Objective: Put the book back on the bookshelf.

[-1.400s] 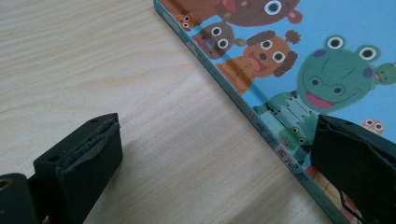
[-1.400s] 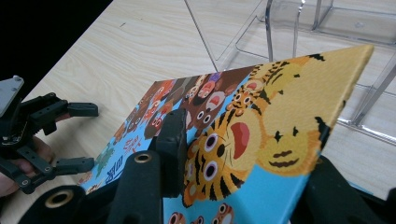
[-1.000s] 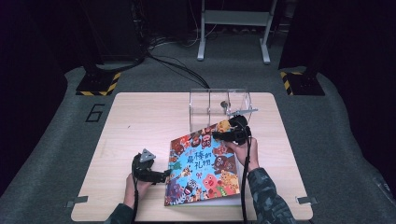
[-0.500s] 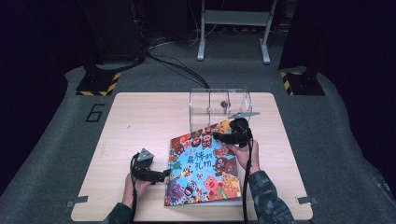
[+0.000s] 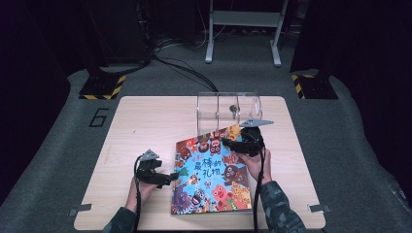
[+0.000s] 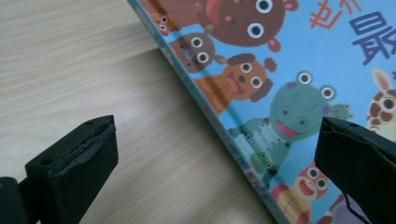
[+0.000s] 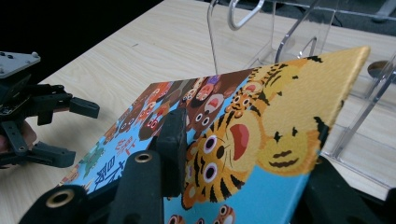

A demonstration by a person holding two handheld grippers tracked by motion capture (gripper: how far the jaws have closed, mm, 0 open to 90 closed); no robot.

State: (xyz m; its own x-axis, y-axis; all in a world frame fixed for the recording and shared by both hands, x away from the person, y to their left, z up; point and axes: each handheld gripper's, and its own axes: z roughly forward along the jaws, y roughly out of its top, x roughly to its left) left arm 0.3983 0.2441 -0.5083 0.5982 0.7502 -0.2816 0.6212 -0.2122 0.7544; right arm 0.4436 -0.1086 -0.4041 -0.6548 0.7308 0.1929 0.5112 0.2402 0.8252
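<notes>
Right hand-held gripper (image 5: 232, 141), clamped on the picture book (image 5: 212, 171), has tipped its far corner higher off the desk (image 5: 145, 121) toward the clear rack (image 5: 228, 108) (left hand-held gripper (image 5: 176, 177) gapes empty at the spine).

1. Picture book (image 5: 211, 172): you see large dark blue Chinese characters on its blue cover among cartoon animals. In the high view the title reads roughly "最棒的礼物", with a smaller line of orange-red characters just beside it, too small to read. In the left gripper view you catch the character "最" at the right edge, with part of an orange-red character above it. Small print runs along the book's spine there, too blurred to read.

2. Floor mat (image 5: 58, 126): you see a large grey numeral "6" (image 5: 99, 117) marked on it, just left of the surface's far left corner.
</notes>
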